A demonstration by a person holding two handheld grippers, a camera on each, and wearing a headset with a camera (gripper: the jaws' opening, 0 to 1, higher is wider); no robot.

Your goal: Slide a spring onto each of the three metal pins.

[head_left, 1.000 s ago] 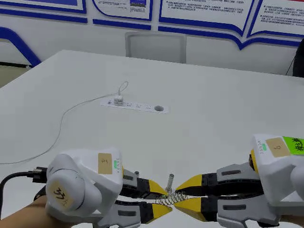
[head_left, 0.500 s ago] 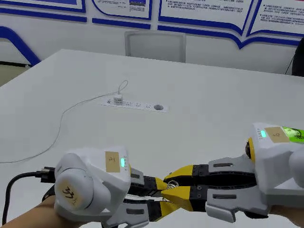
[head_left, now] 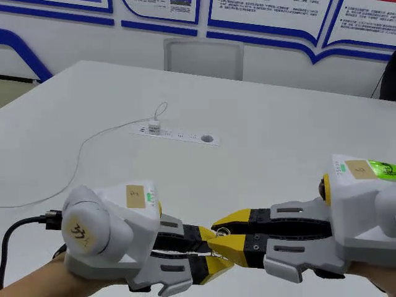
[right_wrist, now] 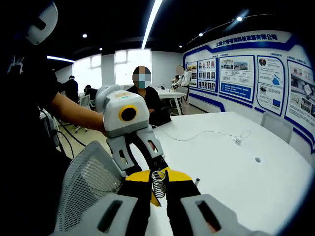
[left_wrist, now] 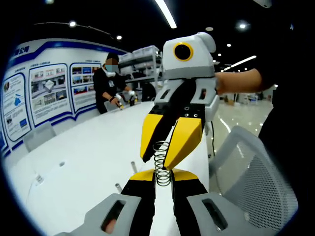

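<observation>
Spring (left_wrist: 162,164) tight in left tongs (left_wrist: 162,176) and right tongs (right_wrist: 157,177) alike, over white table (head_left: 278,142), blue-bordered wall posters (head_left: 266,15) behind.

White tabletop (head_left: 278,154) bearing a long white power strip (head_left: 179,134) near its middle. A small white plug (head_left: 153,129) sits at the strip's left end, and a thin white cable (head_left: 80,161) curves from it toward the table's left edge. Beyond the far edge, a grey chair (head_left: 204,59) stands before blue-bordered wall display panels (head_left: 266,15). Left gripper view: grey mesh chair back (left_wrist: 256,172); a person in dark clothing (left_wrist: 110,83) at the table's far end.
</observation>
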